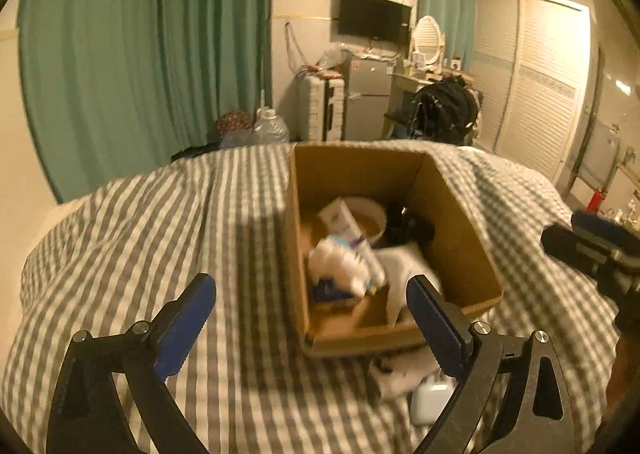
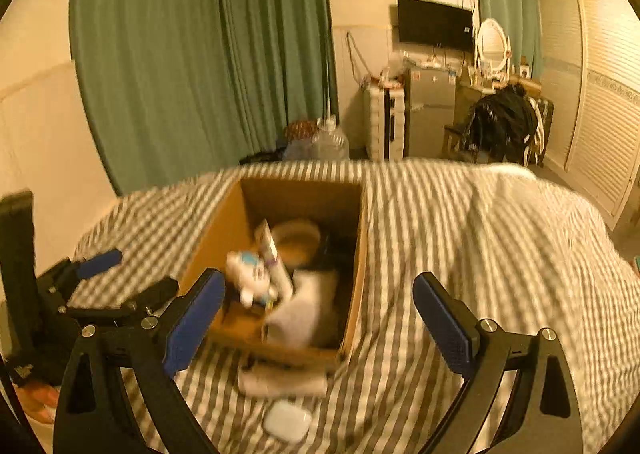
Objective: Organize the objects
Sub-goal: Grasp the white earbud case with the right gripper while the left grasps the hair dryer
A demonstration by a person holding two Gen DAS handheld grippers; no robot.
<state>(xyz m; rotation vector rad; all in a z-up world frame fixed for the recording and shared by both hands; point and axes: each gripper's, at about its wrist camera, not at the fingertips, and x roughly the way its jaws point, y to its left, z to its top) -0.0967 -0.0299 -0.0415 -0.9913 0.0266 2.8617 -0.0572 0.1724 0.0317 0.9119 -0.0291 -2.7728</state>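
Observation:
An open cardboard box (image 1: 460,238) (image 2: 224,230) sits on the bed's grey-and-white checked cover. It holds a white tube (image 1: 352,230) (image 2: 276,254), a white bowl (image 1: 372,214) (image 2: 298,238), a black object (image 1: 408,228), white cloth (image 1: 400,266) (image 2: 304,310) and a crumpled white item (image 1: 336,262) (image 2: 250,270). In front of the box lie a folded white cloth (image 1: 404,372) (image 2: 284,380) and a small white case (image 1: 432,402) (image 2: 287,421). My left gripper (image 1: 312,314) is open and empty above the box's near-left corner. My right gripper (image 2: 320,318) is open and empty over the box's near edge.
The bed cover (image 1: 160,246) (image 2: 480,254) spreads to all sides. Beyond the bed stand green curtains (image 1: 152,46), water jugs (image 1: 270,128), a small fridge (image 1: 368,98), a wall TV (image 1: 374,18), a chair with dark clothes (image 1: 444,110) and white wardrobe doors (image 1: 540,86).

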